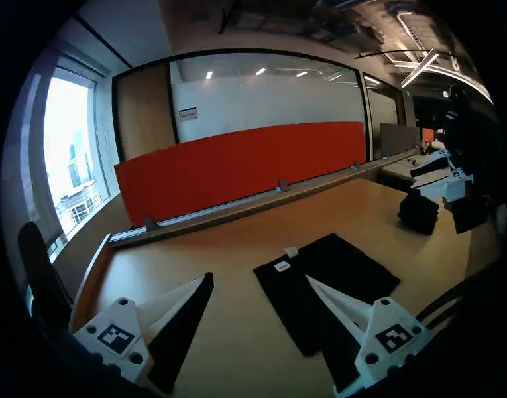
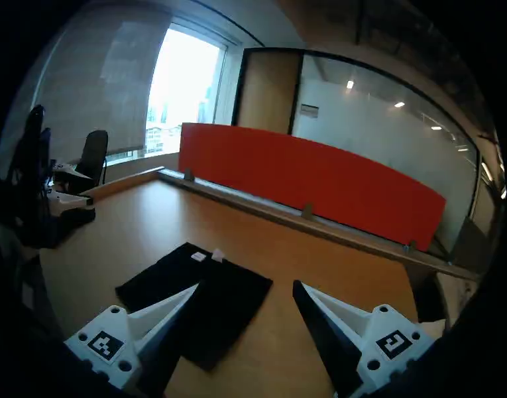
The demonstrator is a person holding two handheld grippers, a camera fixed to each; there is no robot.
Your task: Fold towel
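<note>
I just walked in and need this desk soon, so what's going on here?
A person holds tongs in each hand over a wooden table. A black towel lies flat on it, with small white tags showing near one edge. The left tongs and the right tongs are both open by the towel, gripping nothing. The folding grab is not yet made.

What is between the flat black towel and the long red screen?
Bare tan wooden desk, from the flat black towel to the long red screen; the right gripper view shows it.
</note>
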